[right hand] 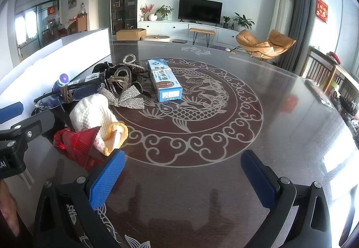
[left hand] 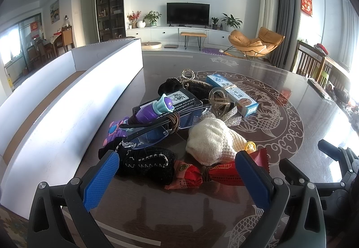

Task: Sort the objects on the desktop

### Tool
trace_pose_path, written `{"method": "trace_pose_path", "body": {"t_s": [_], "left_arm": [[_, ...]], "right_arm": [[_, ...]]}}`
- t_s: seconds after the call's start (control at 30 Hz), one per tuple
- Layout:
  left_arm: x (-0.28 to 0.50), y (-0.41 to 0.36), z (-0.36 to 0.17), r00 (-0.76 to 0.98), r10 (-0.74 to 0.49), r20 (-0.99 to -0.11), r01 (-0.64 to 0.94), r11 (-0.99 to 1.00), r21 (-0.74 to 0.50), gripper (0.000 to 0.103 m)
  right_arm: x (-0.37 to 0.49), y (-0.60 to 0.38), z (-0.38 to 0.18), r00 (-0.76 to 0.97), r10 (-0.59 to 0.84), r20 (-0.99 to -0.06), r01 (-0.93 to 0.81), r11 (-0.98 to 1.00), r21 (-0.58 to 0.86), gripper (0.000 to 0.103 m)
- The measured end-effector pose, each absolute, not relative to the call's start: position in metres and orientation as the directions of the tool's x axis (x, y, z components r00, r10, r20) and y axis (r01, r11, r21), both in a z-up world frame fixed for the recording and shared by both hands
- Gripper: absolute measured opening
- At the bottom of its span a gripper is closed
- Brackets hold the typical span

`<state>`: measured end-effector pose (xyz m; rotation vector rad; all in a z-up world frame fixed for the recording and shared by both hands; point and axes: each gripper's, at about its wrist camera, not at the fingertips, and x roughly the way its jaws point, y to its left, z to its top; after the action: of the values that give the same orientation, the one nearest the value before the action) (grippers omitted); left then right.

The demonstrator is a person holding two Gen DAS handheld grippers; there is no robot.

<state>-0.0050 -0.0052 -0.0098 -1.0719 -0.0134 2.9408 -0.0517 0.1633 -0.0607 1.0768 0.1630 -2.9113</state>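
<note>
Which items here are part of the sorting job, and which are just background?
Job:
red snack packet
cream knitted pouch
glasses
blue box
white tray

Background:
television
orange chair
cardboard box

Black knit item (left hand: 143, 161) partly behind left pad, purple toy (left hand: 116, 130) half buried under glasses (left hand: 148, 133)

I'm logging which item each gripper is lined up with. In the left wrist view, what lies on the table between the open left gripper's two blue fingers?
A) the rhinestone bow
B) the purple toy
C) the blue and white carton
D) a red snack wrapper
D: the red snack wrapper lies between the blue pads of the open left gripper, ungripped; the blue and white carton sits farther back.
</note>
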Motion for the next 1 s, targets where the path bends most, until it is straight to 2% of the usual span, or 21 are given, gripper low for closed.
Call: {"method": "trace_pose_path", "body": {"t_s": [0.77,1.0], "left_arm": [[-0.005,-0.005,-0.01,-0.762,0.011,-0.647,-0.01,-1.0,-0.005,0.103],[-0.007,-0.021,-0.012,-0.75,-0.038,-0.661,0.079,-0.996,-0.032,0.103]], "right_arm": [[-0.052,0.168,-0.058,-0.761,0.001,-0.649,0.062,-0.995,-0.073,0.103],[-0.053,0.167,-0.059,-0.754,-0.008,-0.657,0.076,-0.994,-0.075,0.103]]}}
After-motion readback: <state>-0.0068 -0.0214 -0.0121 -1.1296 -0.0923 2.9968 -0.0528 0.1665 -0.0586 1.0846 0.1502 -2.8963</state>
